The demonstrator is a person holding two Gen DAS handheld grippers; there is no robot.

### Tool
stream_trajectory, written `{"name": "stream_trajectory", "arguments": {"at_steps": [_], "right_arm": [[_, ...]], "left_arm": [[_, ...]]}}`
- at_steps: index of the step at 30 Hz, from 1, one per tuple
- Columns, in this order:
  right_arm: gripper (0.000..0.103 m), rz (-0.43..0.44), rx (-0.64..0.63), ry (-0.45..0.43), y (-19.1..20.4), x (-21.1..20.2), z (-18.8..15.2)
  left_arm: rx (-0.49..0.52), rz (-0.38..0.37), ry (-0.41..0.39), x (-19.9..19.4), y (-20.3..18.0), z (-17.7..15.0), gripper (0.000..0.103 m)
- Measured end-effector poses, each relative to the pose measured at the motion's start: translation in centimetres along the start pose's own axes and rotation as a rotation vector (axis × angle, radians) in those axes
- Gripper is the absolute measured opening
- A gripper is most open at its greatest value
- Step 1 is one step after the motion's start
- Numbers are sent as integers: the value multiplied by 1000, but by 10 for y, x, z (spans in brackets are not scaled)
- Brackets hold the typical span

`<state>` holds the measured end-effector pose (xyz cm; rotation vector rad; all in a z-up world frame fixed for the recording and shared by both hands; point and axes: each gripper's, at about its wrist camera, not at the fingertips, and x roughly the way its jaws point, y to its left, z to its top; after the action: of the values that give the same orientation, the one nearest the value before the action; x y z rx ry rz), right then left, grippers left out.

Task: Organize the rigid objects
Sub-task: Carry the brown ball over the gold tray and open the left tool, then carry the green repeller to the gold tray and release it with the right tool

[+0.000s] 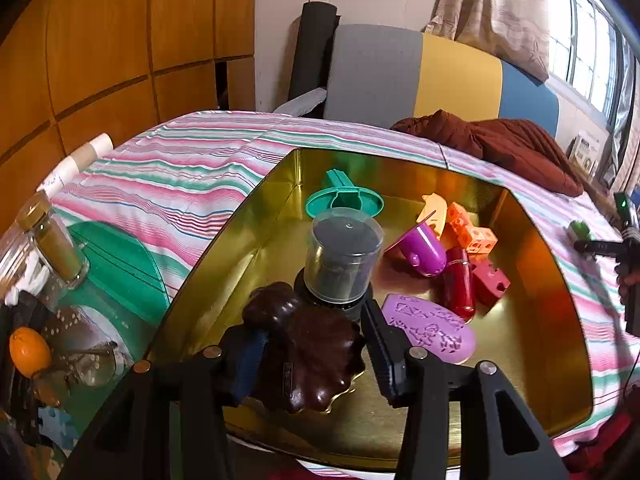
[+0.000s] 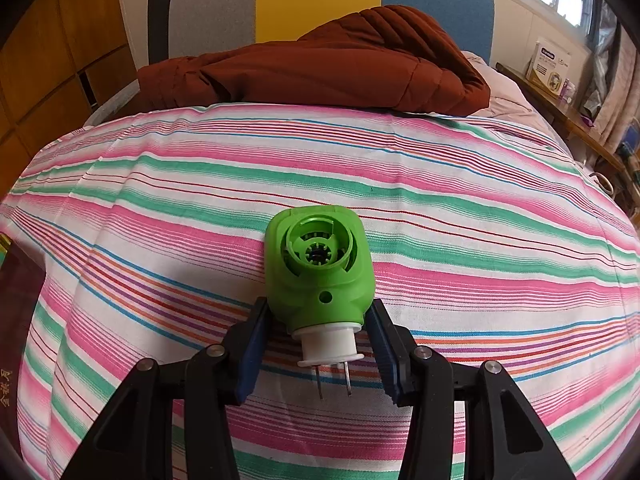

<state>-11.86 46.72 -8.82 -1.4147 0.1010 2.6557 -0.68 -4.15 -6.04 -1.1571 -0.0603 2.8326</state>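
In the left wrist view a gold tin box (image 1: 560,292) lies on the striped bedsheet. My left gripper (image 1: 316,340) is over its near corner with a dark brown scalloped dish (image 1: 316,356) between the jaws; only the left pad touches it, with a gap at the right pad. A clear cylinder case (image 1: 342,256), purple oval plate (image 1: 432,328), purple cup (image 1: 424,250) and red pieces (image 1: 460,284) lie inside. In the right wrist view my right gripper (image 2: 318,316) closes on a green plug-in device (image 2: 318,268) with a white plug, resting on the sheet.
A green dish (image 1: 344,200), yellow piece (image 1: 436,208) and orange cubes (image 1: 472,232) also lie in the box. Left of it are a spice jar (image 1: 56,240), a green plate (image 1: 120,264), an orange (image 1: 30,352) and glasses. A brown jacket (image 2: 320,64) lies by the headboard.
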Motion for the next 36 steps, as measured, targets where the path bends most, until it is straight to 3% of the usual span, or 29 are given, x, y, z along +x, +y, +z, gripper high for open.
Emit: {"name": "stream_trajectory", "arguments": {"at_steps": [3, 6, 10, 18, 27, 36], "right_arm": [[49, 10, 11, 12, -2, 0, 0], [49, 9, 13, 36, -2, -1, 1], [34, 23, 42, 79, -3, -5, 3], [34, 60, 88, 101, -5, -16, -10], [33, 191, 127, 97, 19, -50, -30], [32, 308, 85, 108, 65, -79, -54]], "left_arm": [[-46, -54, -14, -2, 2, 1, 49], [-39, -48, -15, 2, 0, 4, 49], [-45, -71, -34, -2, 0, 5, 49], [-112, -86, -87, -26, 12, 5, 50], [-127, -143, -110, -44, 6, 0, 51], [-110, -167, -95, -47, -5, -5, 51]]}}
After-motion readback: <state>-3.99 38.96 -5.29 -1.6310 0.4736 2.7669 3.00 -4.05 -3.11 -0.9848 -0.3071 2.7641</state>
